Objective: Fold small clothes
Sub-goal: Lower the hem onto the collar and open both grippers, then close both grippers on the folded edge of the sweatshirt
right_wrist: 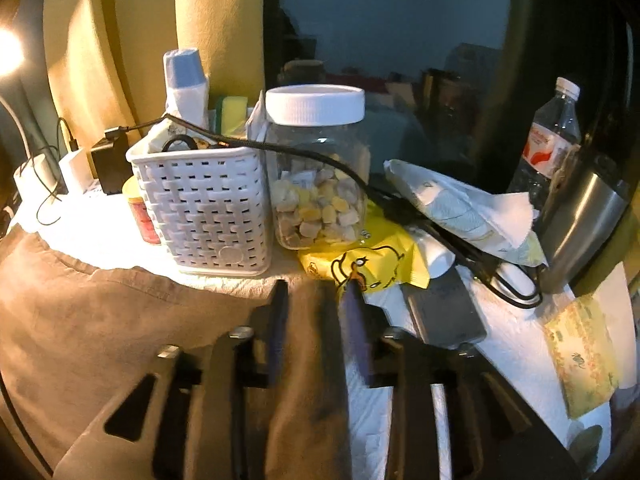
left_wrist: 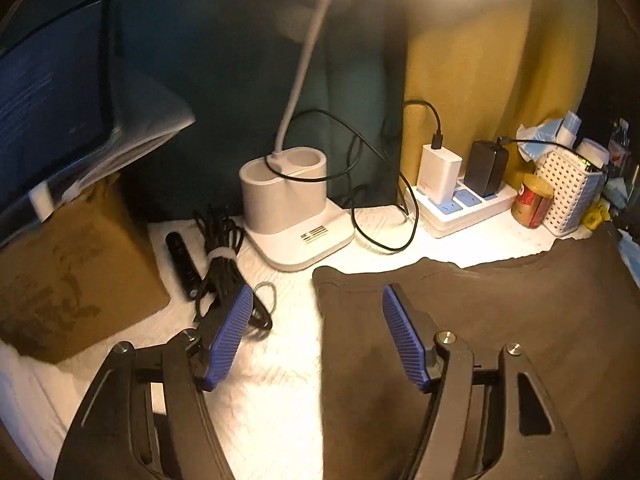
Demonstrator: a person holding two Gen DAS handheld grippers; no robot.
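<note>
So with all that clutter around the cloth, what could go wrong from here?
1. The right tool straddles the cloth's edge right by the yellow pack and basket; pulling could drag or tip them.
2. The left tool is open over the cloth's other edge, close to the cable bundle; a finger might snag it.
3. Loose cords by the lamp lie near the cloth.

I can read no words anywhere: the black print on my lamp base point(left_wrist: 316, 235), the screen's point(left_wrist: 48, 92) lines and the bottle's red label point(right_wrist: 540, 148) are all too blurred.
</note>
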